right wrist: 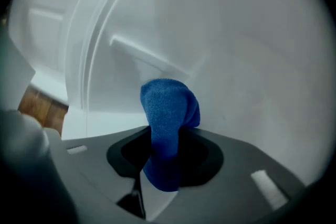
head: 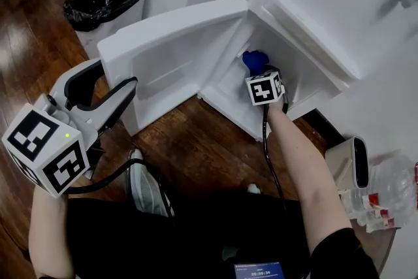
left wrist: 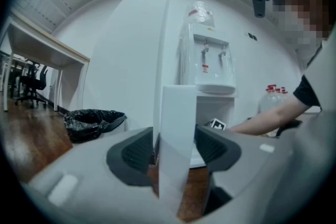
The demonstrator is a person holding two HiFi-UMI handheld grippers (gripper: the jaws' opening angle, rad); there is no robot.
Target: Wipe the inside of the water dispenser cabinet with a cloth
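The head view showed the left gripper point(head: 116, 80) clamped on the free edge of the open cabinet door point(head: 176, 49). It also showed the right gripper point(head: 261, 72) reaching into the white cabinet point(head: 307, 75) at the foot of the water dispenser. Only the right gripper view made that grip plain: its jaws pinched a blue cloth point(right wrist: 168, 107), its bunched end standing up close to the inner wall, though contact could not be judged. Only the left gripper view took in the bottle point(left wrist: 202, 13) on top of the dispenser, while the black-bagged bin point(left wrist: 94, 120) appeared there and from above.
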